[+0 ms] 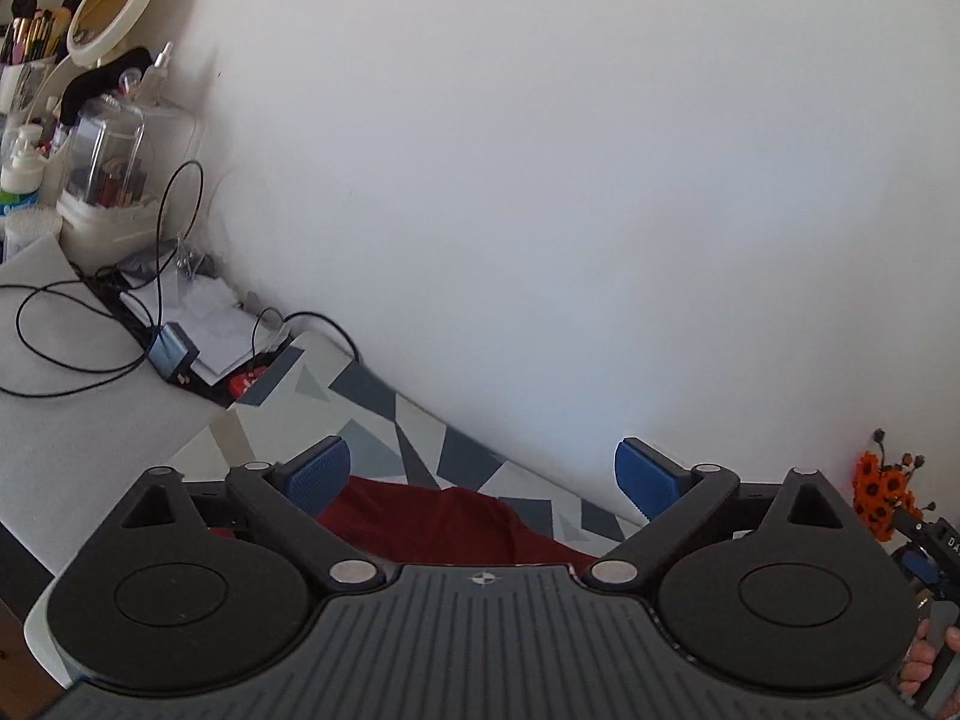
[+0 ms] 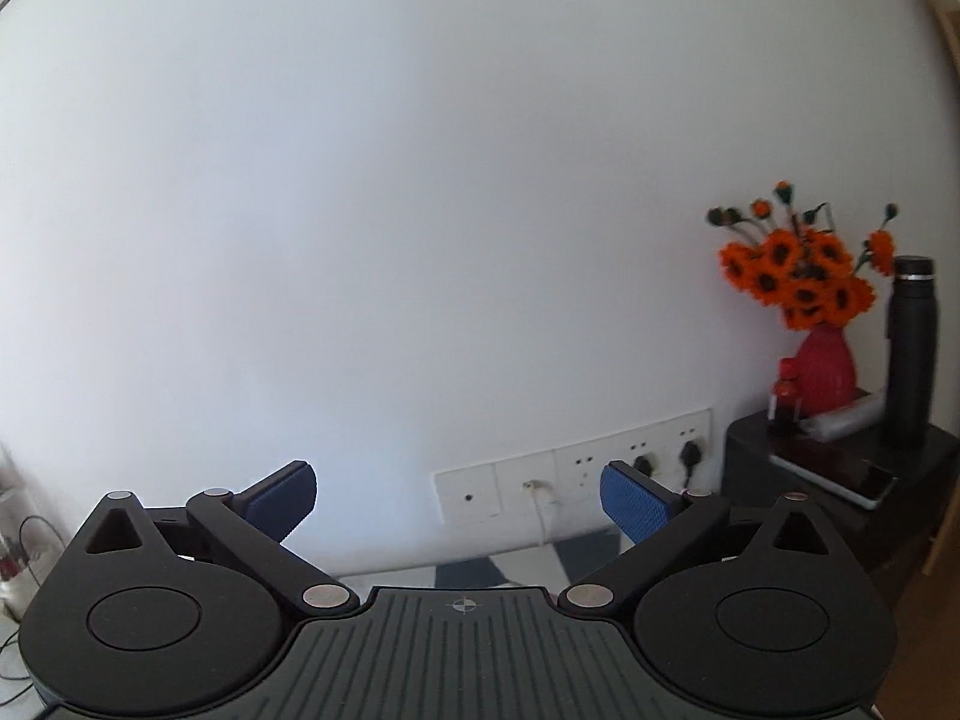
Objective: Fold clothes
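Observation:
A dark red garment [image 1: 447,525] lies on a grey, white and blue patterned cloth [image 1: 384,420], just below and between my left gripper's blue pads; most of it is hidden behind the gripper body. My left gripper [image 1: 483,474] is open and empty, held above the garment and pointing at the white wall. My right gripper [image 2: 459,504] is open and empty, raised and facing the wall; no garment shows in its view, only a strip of the patterned cloth [image 2: 474,570]. The other gripper's edge [image 1: 927,546] shows at the far right of the left wrist view.
At left stand a round mirror [image 1: 114,9], makeup brushes [image 1: 33,30], clear organisers [image 1: 108,162], black cables [image 1: 78,324] and papers. At right a dark cabinet [image 2: 840,480] bears a red vase of orange flowers [image 2: 810,300] and a black bottle [image 2: 912,354]. Wall sockets [image 2: 576,468] sit low.

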Demonstrator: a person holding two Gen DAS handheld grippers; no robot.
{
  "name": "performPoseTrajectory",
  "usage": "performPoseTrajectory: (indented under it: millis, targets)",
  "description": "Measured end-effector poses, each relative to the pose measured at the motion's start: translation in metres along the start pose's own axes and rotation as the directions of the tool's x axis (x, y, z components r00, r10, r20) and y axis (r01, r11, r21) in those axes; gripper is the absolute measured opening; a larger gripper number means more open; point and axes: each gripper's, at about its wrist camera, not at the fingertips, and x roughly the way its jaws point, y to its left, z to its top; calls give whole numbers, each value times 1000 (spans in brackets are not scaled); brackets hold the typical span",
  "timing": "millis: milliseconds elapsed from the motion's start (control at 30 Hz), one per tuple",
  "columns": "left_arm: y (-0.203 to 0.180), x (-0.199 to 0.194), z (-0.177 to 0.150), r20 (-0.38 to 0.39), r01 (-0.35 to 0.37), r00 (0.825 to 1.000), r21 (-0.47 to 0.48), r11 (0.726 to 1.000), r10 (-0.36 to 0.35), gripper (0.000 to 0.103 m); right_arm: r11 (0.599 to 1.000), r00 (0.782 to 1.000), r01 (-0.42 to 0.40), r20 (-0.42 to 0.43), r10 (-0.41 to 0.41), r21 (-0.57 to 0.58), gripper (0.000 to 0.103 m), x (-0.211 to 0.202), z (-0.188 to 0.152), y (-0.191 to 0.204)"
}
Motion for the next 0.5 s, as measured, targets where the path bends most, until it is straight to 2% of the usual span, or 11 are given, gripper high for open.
performPoseTrajectory:
  millis: [133,233,300,400,500]
  targets:
    - [3,63,-10,-93,-100,991,-11,995,99,97,998,995,-49,-92,46,-32,101,86,-31,6]
    - [14,110,-27,-167,-184,970,-33,982,176,97,996,979,-76,-192,66,-47,101,156,-67,7]
    - [26,138,-42,-228,-237,950,-72,969,215,97,995,958,-87,-279,71,-46,99,200,-95,6]
    - [38,173,-62,-300,-323,910,-78,943,286,97,995,910,-83,-412,50,-62,97,249,-144,10]
    - [46,195,-77,-340,-375,882,-88,923,326,97,989,881,-89,-473,25,-114,94,278,-184,28]
